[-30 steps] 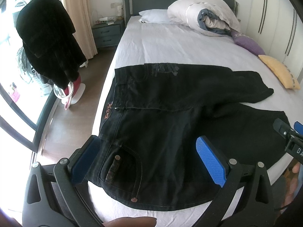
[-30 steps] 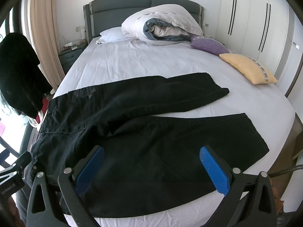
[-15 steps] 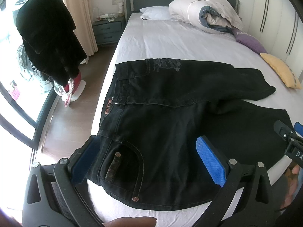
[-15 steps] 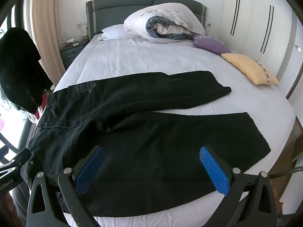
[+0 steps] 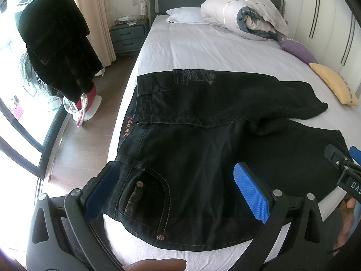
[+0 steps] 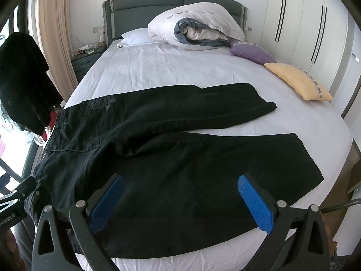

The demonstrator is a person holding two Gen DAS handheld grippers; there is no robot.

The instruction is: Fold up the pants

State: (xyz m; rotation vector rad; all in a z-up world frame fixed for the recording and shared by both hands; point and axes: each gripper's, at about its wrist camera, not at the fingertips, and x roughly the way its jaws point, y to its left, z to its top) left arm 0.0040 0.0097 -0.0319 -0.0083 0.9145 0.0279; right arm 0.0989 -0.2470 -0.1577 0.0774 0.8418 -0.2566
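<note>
Black pants (image 5: pixel 203 122) lie spread flat across the near end of the bed, waistband toward the left edge, the two legs (image 6: pixel 203 158) running right and splayed apart. My left gripper (image 5: pixel 176 192) hovers open over the near hip pocket (image 5: pixel 144 194), blue pads wide apart, nothing held. My right gripper (image 6: pixel 180 201) stands open above the near leg, holding nothing. The other gripper's tip shows at the right edge (image 5: pixel 343 167) of the left wrist view and at the left edge (image 6: pixel 15 196) of the right wrist view.
The bed (image 6: pixel 158 67) carries a rolled duvet (image 6: pixel 198 27), a white pillow (image 6: pixel 135 37), a purple cushion (image 6: pixel 250 52) and a yellow cushion (image 6: pixel 297 81). A black coat (image 5: pixel 54 49) hangs on a stand left of the bed. Nightstand (image 5: pixel 129 36) and wardrobe (image 6: pixel 304 22) stand behind.
Both grippers have risen and tilted slightly, so the pants sit lower in each view. Both stay open and the pants have not moved.
</note>
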